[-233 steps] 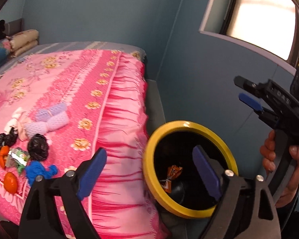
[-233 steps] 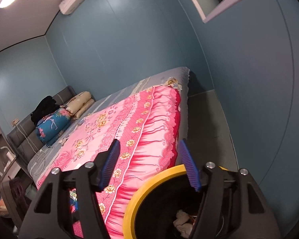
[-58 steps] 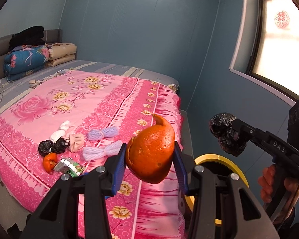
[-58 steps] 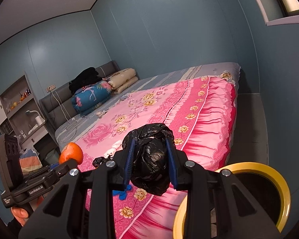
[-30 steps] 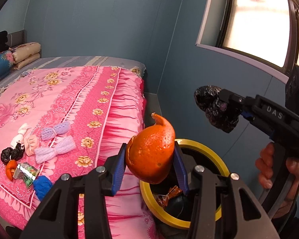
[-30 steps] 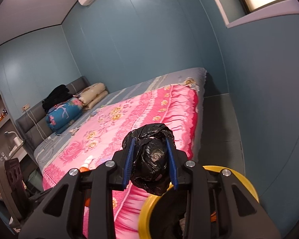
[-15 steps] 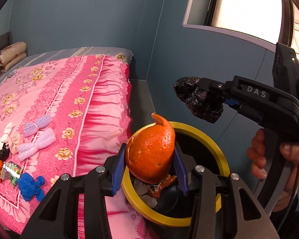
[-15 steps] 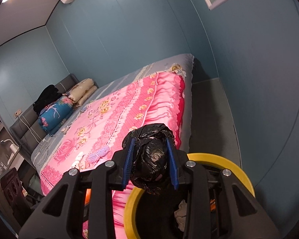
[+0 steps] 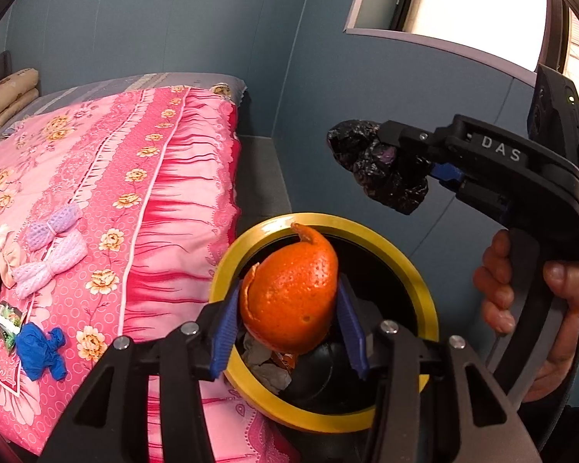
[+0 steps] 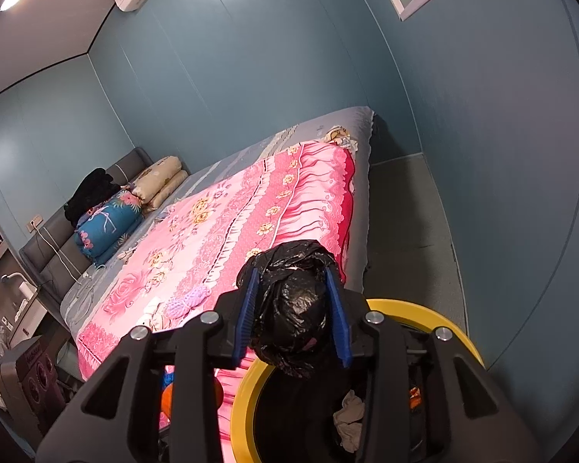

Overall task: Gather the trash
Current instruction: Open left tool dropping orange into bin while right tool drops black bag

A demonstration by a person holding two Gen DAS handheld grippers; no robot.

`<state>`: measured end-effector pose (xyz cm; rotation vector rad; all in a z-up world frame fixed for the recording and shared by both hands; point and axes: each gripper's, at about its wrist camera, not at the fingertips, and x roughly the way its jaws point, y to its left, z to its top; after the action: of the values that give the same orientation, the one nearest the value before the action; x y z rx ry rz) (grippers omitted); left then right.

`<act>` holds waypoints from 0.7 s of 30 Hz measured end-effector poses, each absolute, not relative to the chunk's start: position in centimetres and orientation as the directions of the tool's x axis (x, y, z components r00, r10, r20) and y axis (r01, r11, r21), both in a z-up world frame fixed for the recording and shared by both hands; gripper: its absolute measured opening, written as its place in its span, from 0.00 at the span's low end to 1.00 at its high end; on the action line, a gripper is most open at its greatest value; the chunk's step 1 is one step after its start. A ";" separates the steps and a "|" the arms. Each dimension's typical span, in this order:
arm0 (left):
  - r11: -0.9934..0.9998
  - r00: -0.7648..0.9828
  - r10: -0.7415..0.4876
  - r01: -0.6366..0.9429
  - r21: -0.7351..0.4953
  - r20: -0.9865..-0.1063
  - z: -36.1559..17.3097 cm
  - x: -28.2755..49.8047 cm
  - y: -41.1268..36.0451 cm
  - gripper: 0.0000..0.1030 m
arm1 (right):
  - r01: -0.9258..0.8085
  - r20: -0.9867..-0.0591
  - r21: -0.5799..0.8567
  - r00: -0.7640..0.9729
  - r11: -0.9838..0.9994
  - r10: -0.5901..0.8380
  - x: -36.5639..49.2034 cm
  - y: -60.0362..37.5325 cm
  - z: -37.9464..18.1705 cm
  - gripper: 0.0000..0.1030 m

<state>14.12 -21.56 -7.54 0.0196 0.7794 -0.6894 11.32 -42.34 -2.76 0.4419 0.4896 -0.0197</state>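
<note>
My left gripper is shut on an orange peel and holds it just above the mouth of a yellow-rimmed black trash bin. My right gripper is shut on a crumpled black plastic bag and holds it over the bin's rim; the bag also shows in the left wrist view. The bin holds paper scraps and an orange wrapper. On the pink bedspread lie a blue glove, a foil wrapper, two purple mesh bows and other small scraps.
The bin stands on the grey floor between the bed's edge and the blue wall. Pillows and a folded quilt lie at the head of the bed. A window is high on the wall.
Both grippers have swung from the bed to the bin and dropped lower, each holding its item. The orange peel now sits over the bin's opening.
</note>
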 end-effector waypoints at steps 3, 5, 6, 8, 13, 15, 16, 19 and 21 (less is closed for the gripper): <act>0.778 0.509 -0.578 0.580 -0.241 -0.638 -7.3 13.9 -21.3 0.56 | 0.134 -0.452 0.406 0.889 0.904 0.071 11.1 -42.4 -2.7 0.44; 0.776 0.514 -0.586 0.580 -0.249 -0.626 -7.0 13.8 -21.0 0.66 | 0.145 -0.448 0.419 0.892 0.896 0.065 10.9 -42.8 -2.7 0.47; 0.775 0.518 -0.591 0.579 -0.255 -0.619 -6.8 13.7 -20.8 0.70 | 0.150 -0.445 0.425 0.893 0.893 0.062 10.8 -43.0 -2.7 0.47; 0.779 0.530 -0.590 0.571 -0.259 -0.609 -6.5 13.7 -20.4 0.75 | 0.166 -0.433 0.441 0.900 0.882 0.047 10.5 -43.6 -2.6 0.49; 0.806 0.575 -0.570 0.529 -0.265 -0.587 -5.7 14.3 -18.8 0.85 | 0.175 -0.406 0.454 0.913 0.874 0.028 9.9 -44.3 -2.1 0.56; 0.819 0.595 -0.556 0.511 -0.260 -0.580 -5.4 14.6 -18.1 0.87 | 0.168 -0.395 0.450 0.918 0.877 0.027 9.8 -44.1 -1.9 0.61; 0.826 0.608 -0.547 0.502 -0.255 -0.576 -5.2 14.7 -17.6 0.87 | 0.161 -0.392 0.448 0.920 0.879 0.031 9.9 -44.1 -1.9 0.62; 0.848 0.643 -0.518 0.472 -0.241 -0.564 -4.8 15.1 -16.2 0.89 | 0.133 -0.382 0.441 0.923 0.888 0.052 10.2 -43.5 -1.6 0.67; 0.862 0.665 -0.499 0.447 -0.239 -0.556 -4.5 15.4 -15.0 0.90 | 0.106 -0.379 0.433 0.923 0.895 0.073 10.5 -42.9 -1.5 0.70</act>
<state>15.39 -15.04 -4.52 -0.0848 0.6528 -0.5346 10.45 -42.87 -1.47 0.4646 0.3991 -0.0177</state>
